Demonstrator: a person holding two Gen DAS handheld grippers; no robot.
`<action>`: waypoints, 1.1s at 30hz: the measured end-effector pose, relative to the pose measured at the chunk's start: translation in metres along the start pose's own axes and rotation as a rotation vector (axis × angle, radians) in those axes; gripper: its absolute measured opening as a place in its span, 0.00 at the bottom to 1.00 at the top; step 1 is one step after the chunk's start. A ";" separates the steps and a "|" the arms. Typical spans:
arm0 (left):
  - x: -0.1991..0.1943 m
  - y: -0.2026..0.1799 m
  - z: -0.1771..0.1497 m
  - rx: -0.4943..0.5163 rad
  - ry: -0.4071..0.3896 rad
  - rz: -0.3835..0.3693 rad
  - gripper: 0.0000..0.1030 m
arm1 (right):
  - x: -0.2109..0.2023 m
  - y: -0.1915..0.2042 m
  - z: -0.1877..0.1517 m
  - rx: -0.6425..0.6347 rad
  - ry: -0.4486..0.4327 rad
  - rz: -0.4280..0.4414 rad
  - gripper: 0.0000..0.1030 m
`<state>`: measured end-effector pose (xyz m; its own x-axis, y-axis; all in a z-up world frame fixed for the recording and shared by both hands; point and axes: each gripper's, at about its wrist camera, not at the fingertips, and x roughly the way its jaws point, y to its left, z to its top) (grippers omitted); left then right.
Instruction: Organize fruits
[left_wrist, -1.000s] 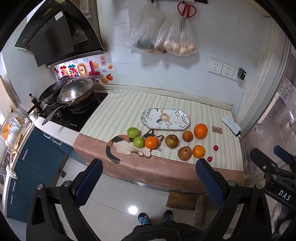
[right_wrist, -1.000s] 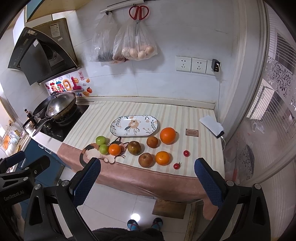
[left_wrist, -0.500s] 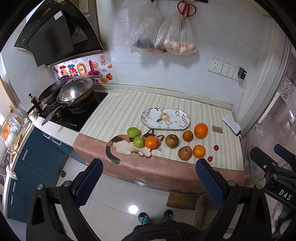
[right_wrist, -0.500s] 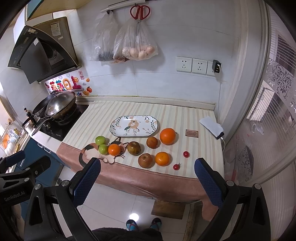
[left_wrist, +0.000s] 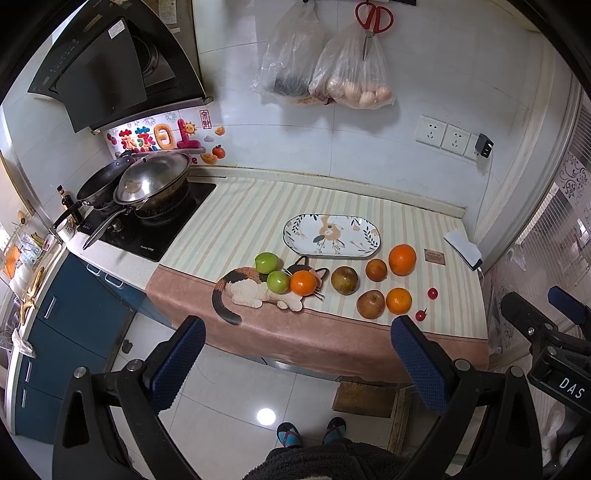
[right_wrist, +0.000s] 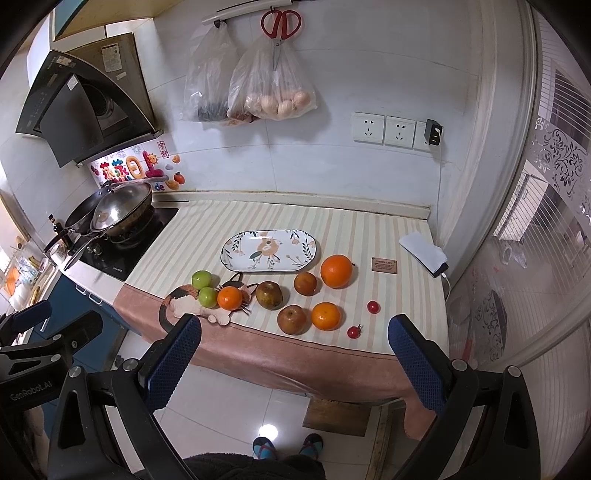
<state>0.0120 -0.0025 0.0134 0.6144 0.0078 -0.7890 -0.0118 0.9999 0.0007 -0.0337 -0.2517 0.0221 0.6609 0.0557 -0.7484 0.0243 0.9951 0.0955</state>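
An oval flowered plate (left_wrist: 331, 235) (right_wrist: 269, 250) lies empty on the striped counter cloth. In front of it lie two green apples (left_wrist: 266, 262) (right_wrist: 201, 279), three oranges (left_wrist: 402, 259) (right_wrist: 335, 270), several brownish fruits (left_wrist: 344, 280) (right_wrist: 269, 294) and two cherry tomatoes (left_wrist: 432, 293) (right_wrist: 373, 306). My left gripper (left_wrist: 297, 349) and right gripper (right_wrist: 293, 349) are both open and empty, held back from the counter's front edge above the floor.
A stove with a lidded wok (left_wrist: 153, 182) stands left of the cloth. A white cloth with a phone (right_wrist: 424, 253) and a small brown tag (right_wrist: 384, 265) lie at the right. Bags and red scissors (right_wrist: 280, 22) hang on the wall. The other gripper shows at the frame edge (left_wrist: 546, 332).
Almost nothing: both views have drifted very slightly. The fruits and plate have not moved and both grippers stay open.
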 end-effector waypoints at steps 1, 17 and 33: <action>0.000 0.000 0.001 0.000 0.000 0.000 1.00 | 0.000 0.000 0.000 0.002 0.000 0.001 1.00; -0.001 0.002 0.002 -0.005 0.003 0.002 1.00 | -0.001 0.005 -0.001 -0.001 -0.003 0.008 1.00; 0.105 0.013 0.012 -0.075 0.080 0.205 1.00 | 0.131 -0.047 0.017 0.116 0.142 0.089 1.00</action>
<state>0.0862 0.0111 -0.0622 0.5287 0.2066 -0.8233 -0.1901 0.9741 0.1223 0.0641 -0.2923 -0.0690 0.5518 0.1616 -0.8182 0.0623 0.9703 0.2337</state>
